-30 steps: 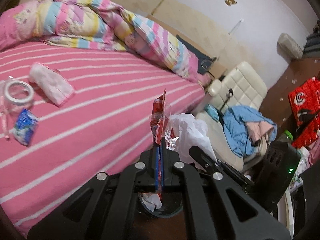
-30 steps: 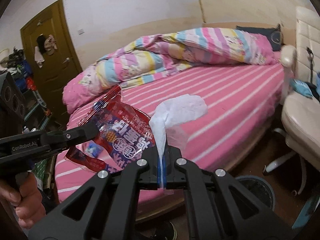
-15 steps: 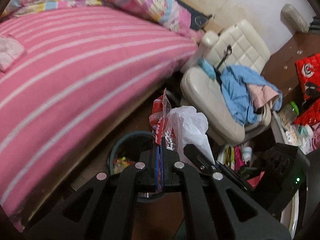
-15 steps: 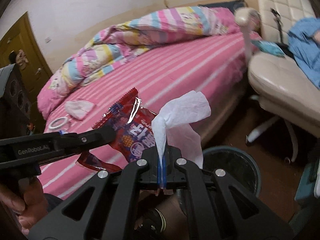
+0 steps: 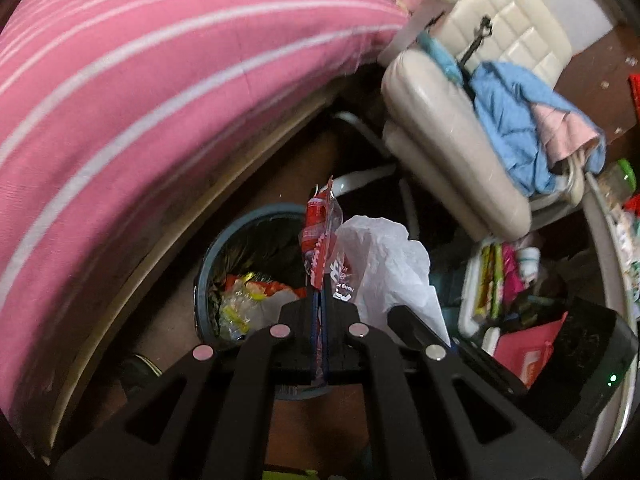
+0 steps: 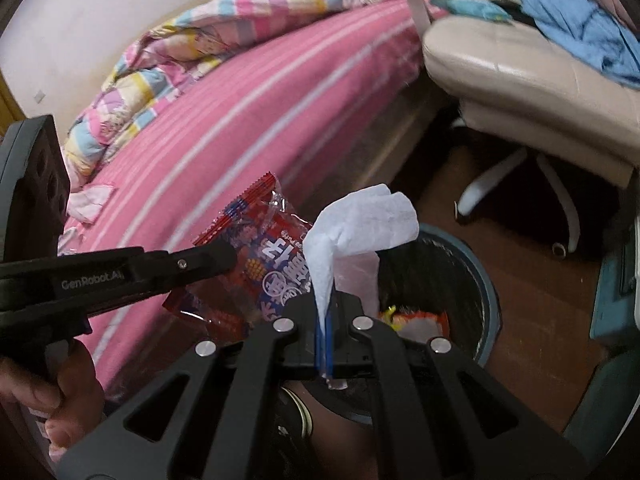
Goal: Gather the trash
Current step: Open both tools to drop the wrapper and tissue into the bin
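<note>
L gripper (image 5: 319, 300) points steeply down twd the floor, its black jaws pressed together on a red crinkly plastic snack wrapper (image 5: 322, 232), which sticks up edge-on from betw the pads. In the R wrist view the same wrapper (image 6: 256, 276) shows broadside, printed w/ white & blue characters, hanging from the L gripper's tip (image 6: 224, 258), w/ a hand (image 6: 52, 396) wrapped around the handle at lower left.

R gripper (image 6: 325, 312) also tilts down, jaws pinched shut on a white crumpled paper tissue (image 6: 360, 220); the tissue rises from the pads & flops over to the right. Seen from the L wrist cam, the tissue (image 5: 388, 264) sits just beside the wrapper, on its right.

Both pieces of trash are held over or just beside the round dark waste bin w/ a blue-grey rim (image 6: 490, 292) on the brown floor; can't tell exactly which. Bin (image 5: 208, 268) already holds wrappers & clear plastic. It stands betw the pink bed w/ white stripes (image 5: 140, 80) & the cream padded swivel chair (image 5: 444, 136), which has blue & pink clothes (image 5: 508, 120) piled on it. A pastel striped quilt (image 6: 192, 44) lies bunched at the far side of the bed.
</note>
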A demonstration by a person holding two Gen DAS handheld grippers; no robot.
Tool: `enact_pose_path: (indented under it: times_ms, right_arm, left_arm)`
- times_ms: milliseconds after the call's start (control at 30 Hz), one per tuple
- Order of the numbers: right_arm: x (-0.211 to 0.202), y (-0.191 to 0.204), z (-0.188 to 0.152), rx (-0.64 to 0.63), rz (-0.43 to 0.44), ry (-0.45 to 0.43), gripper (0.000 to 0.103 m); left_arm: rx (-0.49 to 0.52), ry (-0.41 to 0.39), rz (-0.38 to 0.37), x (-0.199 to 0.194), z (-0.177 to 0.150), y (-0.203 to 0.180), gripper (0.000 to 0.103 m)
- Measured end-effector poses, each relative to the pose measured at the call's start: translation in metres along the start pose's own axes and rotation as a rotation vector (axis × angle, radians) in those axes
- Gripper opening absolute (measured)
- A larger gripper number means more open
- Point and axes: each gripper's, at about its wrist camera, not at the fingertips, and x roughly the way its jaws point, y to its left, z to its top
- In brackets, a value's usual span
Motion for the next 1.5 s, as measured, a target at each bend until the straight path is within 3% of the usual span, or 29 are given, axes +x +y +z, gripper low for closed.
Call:
enact_pose_path:
  times_ms: [633,967,1000,1033,1100,1200,1333,1500]
  right_arm:
    - [0.06,-0.042,-0.029,0.079,-0.086,0.147,0.002]
    - [0.072,-0.055,-0.036,0.1,-0.145,0.175,0.006]
    - [0.072,-0.055,-0.036,0.102,-0.16,0.172,0.017]
    - [0.071,-0.055,-0.037,0.103,-0.171,0.167,0.04]
    - [0.068,-0.055,-0.038,0.112,-0.188,0.145,0.059]
    - [0.064,-0.056,-0.038,0.117,-0.22,0.132,0.071]
    - [0.052,-0.056,-0.038,0.12,-0.248,0.102,0.08]
    - [0.029,-0.041,-0.035,0.061,-0.32,0.019,0.082]
  left_arm:
    - [0.084,0.178,0.067,0.109,-0.009,-0.001,0.001]
    - [0.078,0.221,0.091,0.13,-0.013,0.004,0.006]
    - [0.076,0.22,0.095,0.131,-0.013,0.005,0.007]
    - [0.074,0.223,0.1,0.132,-0.013,0.006,0.008]
    - [0.067,0.227,0.109,0.131,-0.013,0.008,0.023]
    - [0.061,0.204,0.138,0.126,-0.011,0.011,0.046]
    - [0.037,0.167,0.142,0.113,-0.005,0.012,0.06]
    - [-0.001,0.106,0.154,0.084,0.0,0.01,0.074]
